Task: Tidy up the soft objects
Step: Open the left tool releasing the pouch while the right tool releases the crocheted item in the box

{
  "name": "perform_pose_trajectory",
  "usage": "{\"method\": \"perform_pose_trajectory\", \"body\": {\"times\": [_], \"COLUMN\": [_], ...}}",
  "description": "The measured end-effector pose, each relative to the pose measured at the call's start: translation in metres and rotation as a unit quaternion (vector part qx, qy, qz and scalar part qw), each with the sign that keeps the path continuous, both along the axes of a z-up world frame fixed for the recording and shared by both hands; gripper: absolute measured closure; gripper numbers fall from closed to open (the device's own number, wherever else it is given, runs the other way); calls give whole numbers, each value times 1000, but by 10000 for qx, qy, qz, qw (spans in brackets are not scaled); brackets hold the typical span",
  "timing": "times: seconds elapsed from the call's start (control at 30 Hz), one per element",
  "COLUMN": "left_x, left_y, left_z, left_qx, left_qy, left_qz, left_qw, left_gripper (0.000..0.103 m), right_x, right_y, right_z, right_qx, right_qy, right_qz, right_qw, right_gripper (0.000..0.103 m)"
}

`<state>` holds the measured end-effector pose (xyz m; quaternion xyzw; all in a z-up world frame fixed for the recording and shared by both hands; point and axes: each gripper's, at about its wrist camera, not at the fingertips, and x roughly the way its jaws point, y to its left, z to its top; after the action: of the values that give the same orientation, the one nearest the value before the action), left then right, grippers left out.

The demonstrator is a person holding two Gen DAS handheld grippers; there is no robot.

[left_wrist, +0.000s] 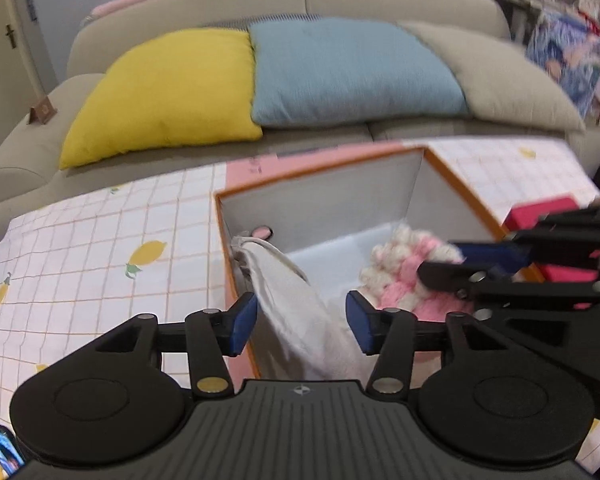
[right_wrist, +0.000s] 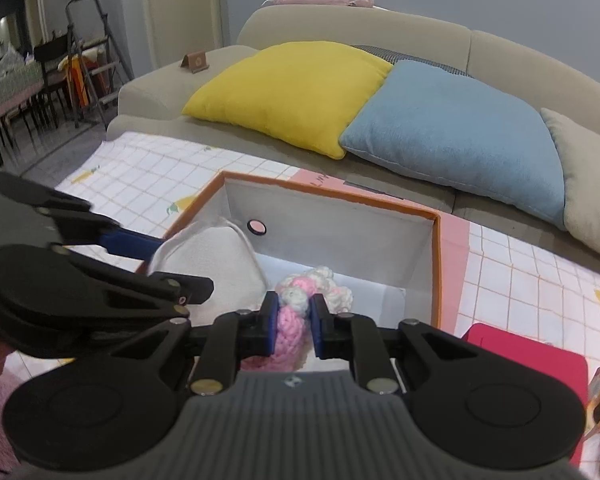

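Right gripper point(right_wrist: 294, 330) pinching pink-white yarn bundle point(right_wrist: 300, 320) between pads; left gripper point(left_wrist: 302, 320) spread, white cloth point(left_wrist: 300, 312) between fingers, over box point(left_wrist: 320, 176).

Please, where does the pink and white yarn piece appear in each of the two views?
Left wrist: yarn piece right of centre, in the box, under the right gripper.
Right wrist: yarn piece at centre, between the right gripper's pads.
Shared landmark: yellow cushion.

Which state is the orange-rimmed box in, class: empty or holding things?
Holding things. Inside the orange-rimmed box lie a white cloth and a pink-and-white knitted piece, which the right gripper grips.
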<state>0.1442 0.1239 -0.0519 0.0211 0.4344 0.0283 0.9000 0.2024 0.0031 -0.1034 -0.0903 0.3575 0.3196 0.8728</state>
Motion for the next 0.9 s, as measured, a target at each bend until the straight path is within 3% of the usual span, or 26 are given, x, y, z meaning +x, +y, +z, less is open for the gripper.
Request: {"method": "perform_pose_trajectory", "body": {"times": [0.17,0.3,0.63,0.73,0.9], "left_x": [-13,-15,-23,-25,-31], "left_y": [12,19,20,17,3], "left_z": [23,23,5,7,15], "left_qx": [-290,-603,-786,-735,-488], "left_qy": [-344,-378,-169,-245,-529], "left_qz": [378,698,789,766,623], "left_qw": [9983,9950,9936,9940,9955], "left_gripper": [37,38,38,38,38], "right_x": [0,1,6,6,0], "right_y": [6,21,44,40,29], "right_z": [1,-4,-33,-34,-19], "right_qx": [151,167,-698,-707,-762], "right_qy": [114,295,774,815,444], "right_qz": [8,104,276,229,197], "right_qw": [9998,9994,9942,9939,9959], "right_gripper": [88,88,85,76,65]}}
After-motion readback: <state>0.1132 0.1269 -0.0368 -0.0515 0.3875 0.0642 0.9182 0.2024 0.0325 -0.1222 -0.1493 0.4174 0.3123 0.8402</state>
